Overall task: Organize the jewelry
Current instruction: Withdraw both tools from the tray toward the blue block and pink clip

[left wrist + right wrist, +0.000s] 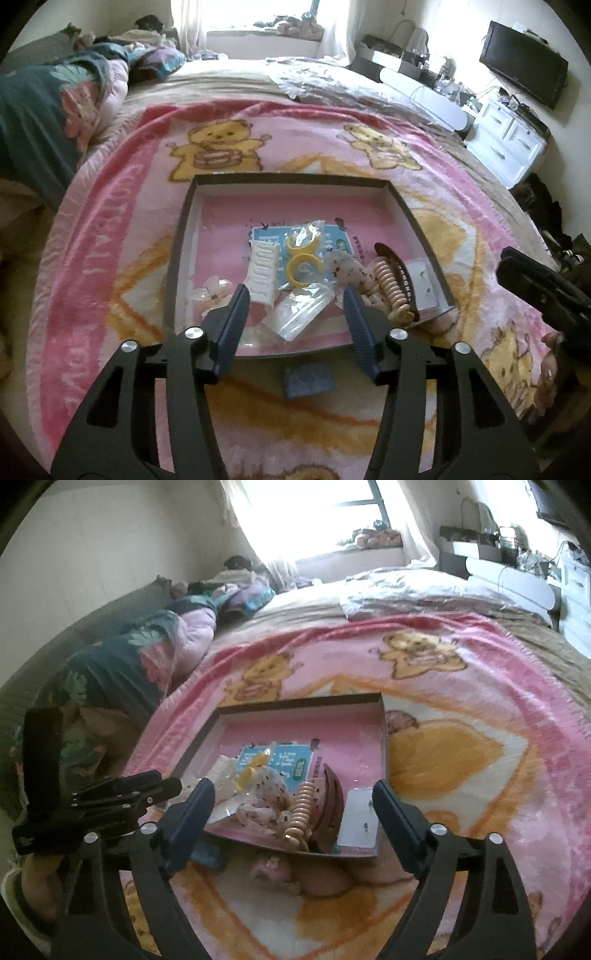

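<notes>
A shallow box with a dark rim lies on the pink bear blanket. Inside it are a white toothed clip, two yellow rings, a clear plastic bag, a beige spiral hair tie, a brown claw clip and a white card. My left gripper hovers over the box's near edge, open, with nothing pressed between its pads. My right gripper stands wide open above the same box, over the spiral tie and brown clip.
A small blue pad lies on the blanket just in front of the box. A pink fabric piece sits below the box's near edge. Folded bedding lines the left; white drawers stand far right.
</notes>
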Tool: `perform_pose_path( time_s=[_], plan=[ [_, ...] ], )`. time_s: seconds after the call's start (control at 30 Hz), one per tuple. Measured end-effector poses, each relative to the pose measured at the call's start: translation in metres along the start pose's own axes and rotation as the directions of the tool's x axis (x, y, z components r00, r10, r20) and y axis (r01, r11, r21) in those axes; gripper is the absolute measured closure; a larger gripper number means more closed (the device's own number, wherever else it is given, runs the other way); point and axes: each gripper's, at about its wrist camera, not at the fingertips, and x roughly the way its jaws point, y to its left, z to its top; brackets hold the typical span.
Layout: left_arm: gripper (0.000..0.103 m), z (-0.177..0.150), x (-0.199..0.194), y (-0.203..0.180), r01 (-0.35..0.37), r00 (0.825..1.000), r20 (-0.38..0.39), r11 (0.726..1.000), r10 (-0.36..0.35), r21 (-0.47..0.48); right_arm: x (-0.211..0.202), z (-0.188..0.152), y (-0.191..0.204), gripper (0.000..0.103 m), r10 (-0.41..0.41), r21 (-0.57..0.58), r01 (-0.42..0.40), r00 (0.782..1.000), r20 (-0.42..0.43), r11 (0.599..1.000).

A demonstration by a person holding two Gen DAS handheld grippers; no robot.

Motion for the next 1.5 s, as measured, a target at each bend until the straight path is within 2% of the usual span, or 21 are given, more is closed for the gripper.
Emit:
perform_pose_path(
  time_s=[0.2,0.33,0.47,0.77,1.13,1.37,1.5],
  plan=[
    [0.036,-0.002,-0.03,-0.007,-0.033,0.998,0.055,0.999,0.033,0.008,-0.031,-0.004,0.006,0.01,0.007,-0.003,-0.007,0.999,0.045,1.0],
    [0.018,-0.003,-0.048,-0.01,-0.048,0.995,0.088,0.999,0.047,0.01,-0.047,-0.007,0.011,0.009,0.013,-0.011,-0.012,0.998,0.062,1.0],
    [0.01,-0.006,-0.062,-0.012,-0.042,0.994,0.105,0.999,0.042,0.001,-0.061,-0.01,0.015,0.006,0.018,-0.014,-0.017,0.997,0.078,1.0],
    [0.009,-0.019,-0.086,-0.014,-0.049,0.99,0.13,0.999,0.049,-0.002,-0.082,-0.02,0.021,0.005,0.02,-0.02,-0.018,0.995,0.1,1.0],
    [0.009,-0.038,-0.093,-0.012,-0.071,0.991,0.116,0.997,0.071,-0.002,-0.091,-0.033,0.029,0.005,0.016,-0.047,-0.012,0.995,0.098,0.999],
    [0.009,-0.052,-0.086,-0.007,-0.091,0.992,0.085,0.996,0.091,-0.001,-0.084,-0.048,0.026,0.005,0.005,-0.059,-0.001,0.998,0.068,0.998],
    [0.009,-0.063,-0.072,-0.004,-0.104,0.994,0.044,0.995,0.104,-0.001,-0.072,-0.059,0.022,0.005,0.007,-0.063,-0.006,1.0,0.016,0.998]
  ],
)
